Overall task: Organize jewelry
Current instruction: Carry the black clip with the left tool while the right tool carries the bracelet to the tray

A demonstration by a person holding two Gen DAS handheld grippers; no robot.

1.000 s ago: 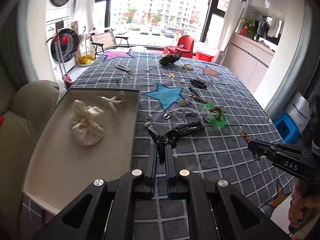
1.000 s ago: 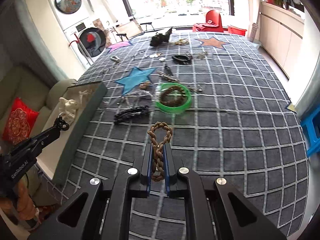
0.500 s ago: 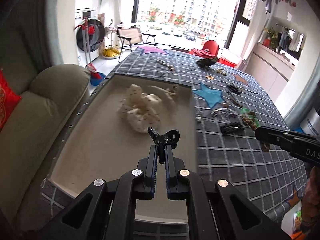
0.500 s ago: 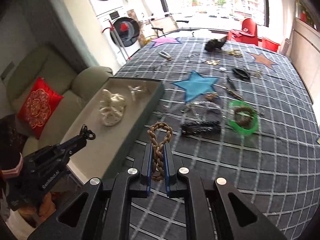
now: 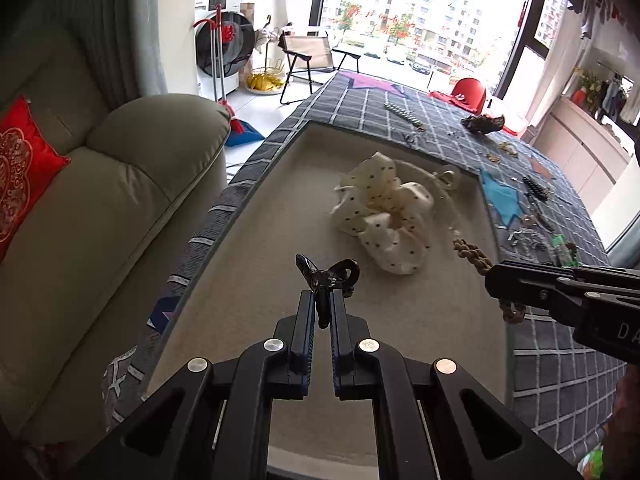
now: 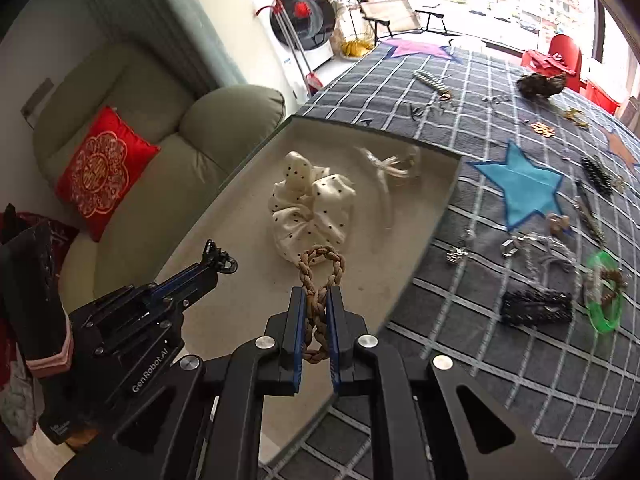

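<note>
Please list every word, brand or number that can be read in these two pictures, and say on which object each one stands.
"GenRobot.AI": white letters on the black body of the left tongs, in the right wrist view.
"DA": white letters, cut off by the picture edge, on the black body of the right tongs, in the left wrist view.
White print on the dark sleeve cuff: too small to read.
White washing machine's display: too blurred to read.

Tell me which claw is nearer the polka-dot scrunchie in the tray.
Right, narrowly. The right claw, shut on a braided cord, hangs just short of the scrunchie, the cord's loop overlapping its edge. The left claw, shut on a dark clip, sits slightly further back.
</note>
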